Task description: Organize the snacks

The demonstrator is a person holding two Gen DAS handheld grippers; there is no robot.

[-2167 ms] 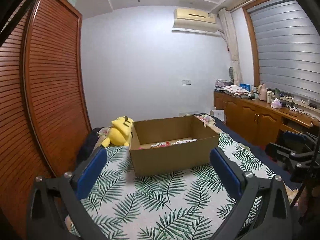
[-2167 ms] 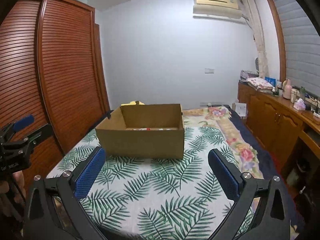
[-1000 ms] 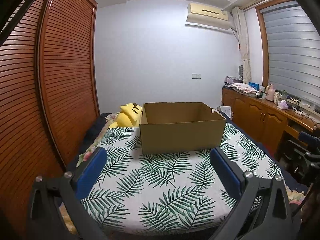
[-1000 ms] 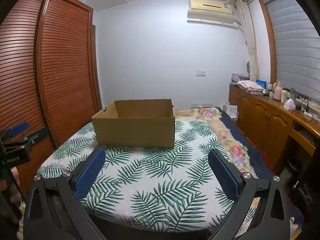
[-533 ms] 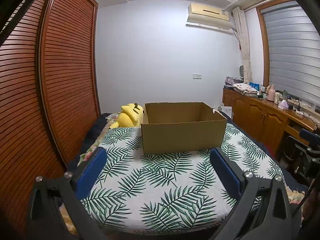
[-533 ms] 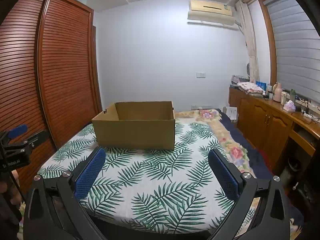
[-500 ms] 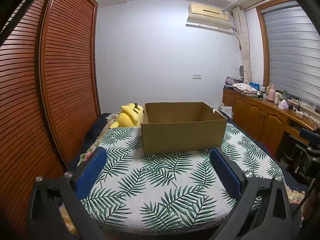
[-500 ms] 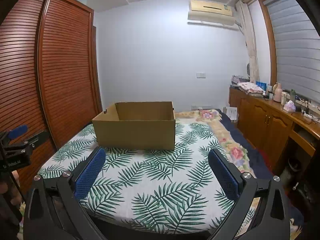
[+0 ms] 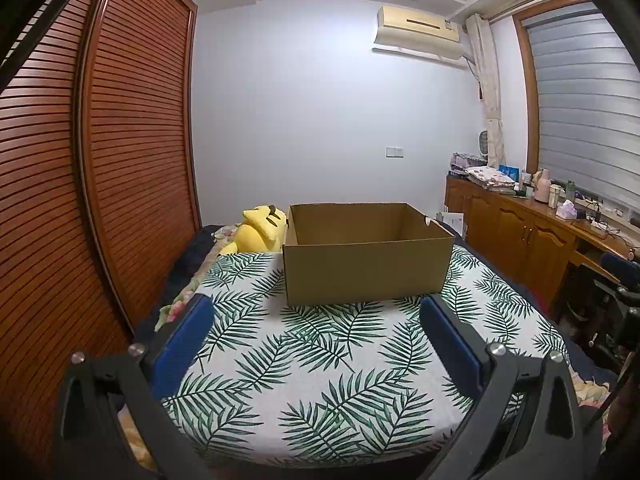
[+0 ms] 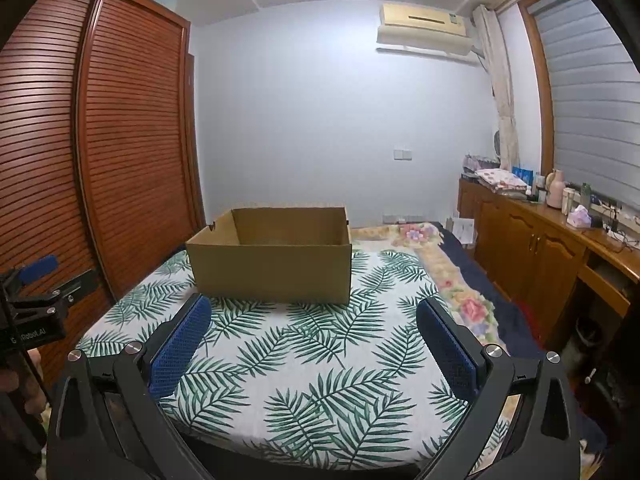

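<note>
Here, both claws hover at the near edge of a bed covered by a leaf-print sheet [image 9: 320,368]. The left claw [image 9: 316,312] has its two blue-padded fingers [image 9: 182,344] spread wide apart and grips nothing; the right claw [image 10: 312,314] is likewise spread wide and empty. A brown cardboard box [image 9: 364,268] stands on the sheet straight ahead of the left claw, open at the top, its near wall facing the camera — from this low angle its contents cannot be seen. In the right wrist view the same box [image 10: 272,268] lies ahead and slightly to the left of the right claw, well apart from the fingertips. A yellow plush toy [image 9: 260,230] rests just beyond the box's left rear corner, seen only from the left claw. A slatted wooden wardrobe [image 9: 100,160] stands to the left of both claws; a wooden cabinet [image 10: 532,248] — its top crowded with small items — runs along to the right. The other claw's body [image 10: 32,300] appears at the far left of the right wrist view.
</note>
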